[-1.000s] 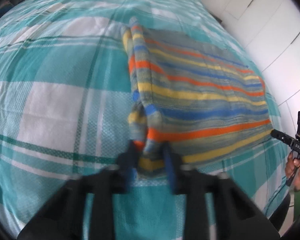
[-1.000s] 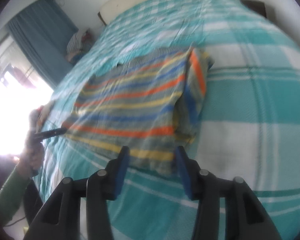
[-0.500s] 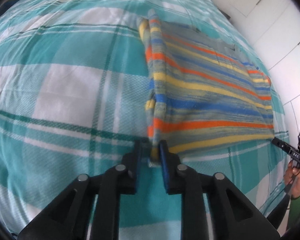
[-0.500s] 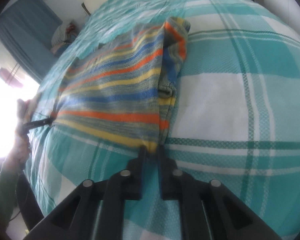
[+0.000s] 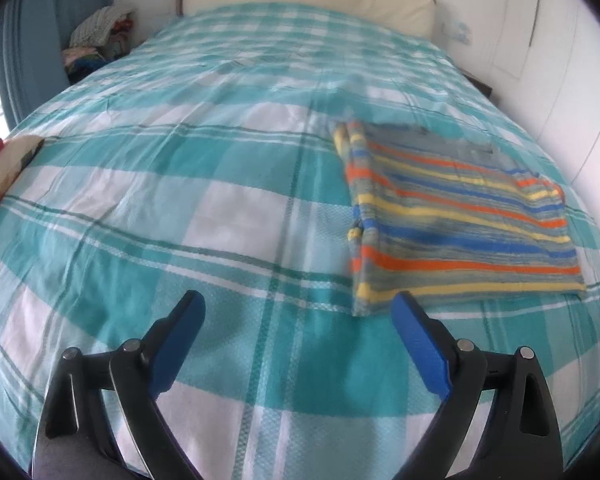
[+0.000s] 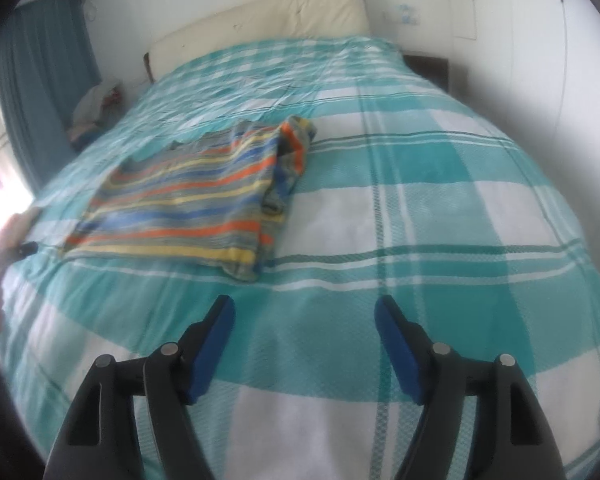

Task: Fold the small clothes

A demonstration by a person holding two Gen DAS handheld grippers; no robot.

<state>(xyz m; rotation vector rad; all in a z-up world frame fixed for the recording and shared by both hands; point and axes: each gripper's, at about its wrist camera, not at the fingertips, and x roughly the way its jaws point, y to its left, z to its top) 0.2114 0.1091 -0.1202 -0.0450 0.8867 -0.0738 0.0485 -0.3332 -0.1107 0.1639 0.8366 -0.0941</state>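
The folded knit garment striped orange, blue, yellow and grey [image 5: 460,220] lies flat on the teal-and-white checked bedspread [image 5: 180,200] — likely soft and light, best pinched at a near corner. Left gripper [image 5: 298,312] and right gripper [image 6: 304,316] hover spread, empty.

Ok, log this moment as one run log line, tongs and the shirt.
left tongs: open, empty | right tongs: open, empty | striped shirt: folded, flat on plaid bedspread | contact: none
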